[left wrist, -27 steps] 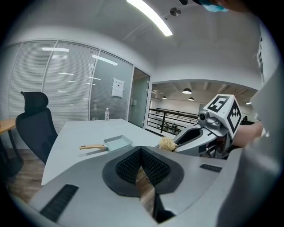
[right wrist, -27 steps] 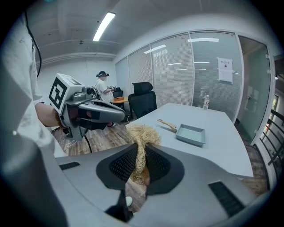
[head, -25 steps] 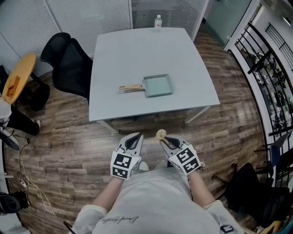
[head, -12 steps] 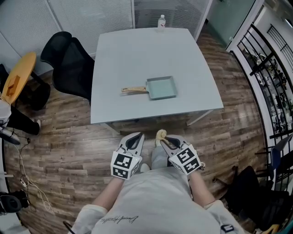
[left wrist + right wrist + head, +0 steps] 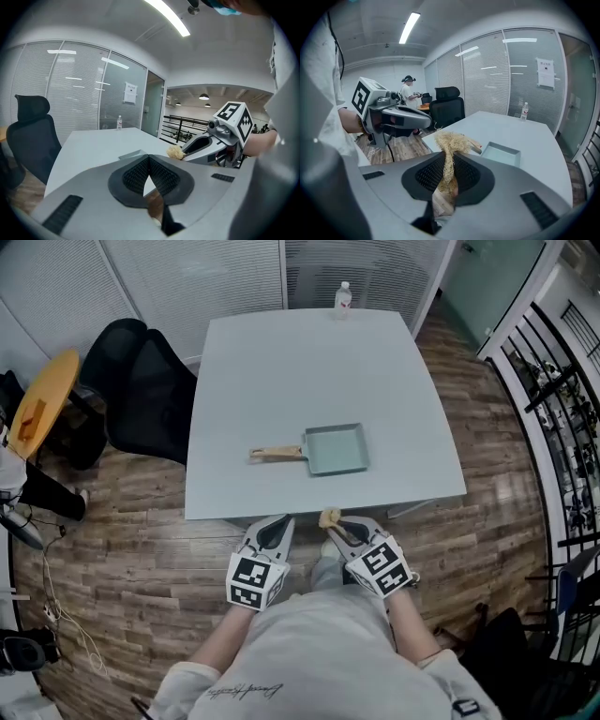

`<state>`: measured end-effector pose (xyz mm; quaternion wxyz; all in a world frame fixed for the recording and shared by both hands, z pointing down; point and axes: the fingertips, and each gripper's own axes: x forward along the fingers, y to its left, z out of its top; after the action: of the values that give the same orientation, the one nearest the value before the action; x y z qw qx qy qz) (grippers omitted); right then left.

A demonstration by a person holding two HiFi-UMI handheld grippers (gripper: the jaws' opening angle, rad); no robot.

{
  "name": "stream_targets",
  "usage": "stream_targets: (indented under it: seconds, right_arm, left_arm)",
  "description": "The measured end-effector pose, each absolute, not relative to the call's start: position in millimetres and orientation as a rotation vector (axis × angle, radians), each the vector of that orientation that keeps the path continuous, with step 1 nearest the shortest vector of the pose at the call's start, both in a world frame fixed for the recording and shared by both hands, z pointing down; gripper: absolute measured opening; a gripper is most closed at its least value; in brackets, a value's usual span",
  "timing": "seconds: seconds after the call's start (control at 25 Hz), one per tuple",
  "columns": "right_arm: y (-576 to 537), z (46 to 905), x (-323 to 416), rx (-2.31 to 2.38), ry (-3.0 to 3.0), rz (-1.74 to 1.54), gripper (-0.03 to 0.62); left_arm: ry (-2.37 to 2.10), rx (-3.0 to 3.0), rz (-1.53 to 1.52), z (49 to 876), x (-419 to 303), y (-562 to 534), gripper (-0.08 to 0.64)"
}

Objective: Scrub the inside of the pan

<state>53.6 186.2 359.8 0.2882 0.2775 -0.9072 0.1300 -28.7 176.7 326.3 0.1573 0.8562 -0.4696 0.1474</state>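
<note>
A pale green square pan [image 5: 336, 448] with a wooden handle [image 5: 276, 454] lies on the light grey table [image 5: 281, 362], near its front edge. The pan also shows in the right gripper view [image 5: 501, 153]. My right gripper [image 5: 330, 520] is shut on a straw-coloured fibre scrubber [image 5: 451, 142], held just short of the table's front edge. My left gripper [image 5: 275, 524] is beside it, shut with nothing between its jaws. Both are well short of the pan.
A water bottle [image 5: 343, 296] stands at the table's far edge. A black office chair [image 5: 141, 395] stands left of the table, beside a round yellow table [image 5: 37, 404]. Railing [image 5: 562, 427] runs along the right. A person [image 5: 410, 96] stands in the distance.
The table and pan have come closer and lower in the head view as I walk toward them. Both grippers keep the same pose and hold.
</note>
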Motion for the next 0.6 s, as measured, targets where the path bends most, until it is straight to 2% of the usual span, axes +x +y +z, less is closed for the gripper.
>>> stream_targets:
  seconds: [0.6]
  right_arm:
    - [78,358,82,0.629,-2.450,0.311,0.067]
  left_arm:
    - [-1.445,2.373,0.386,326,-4,77,0.012]
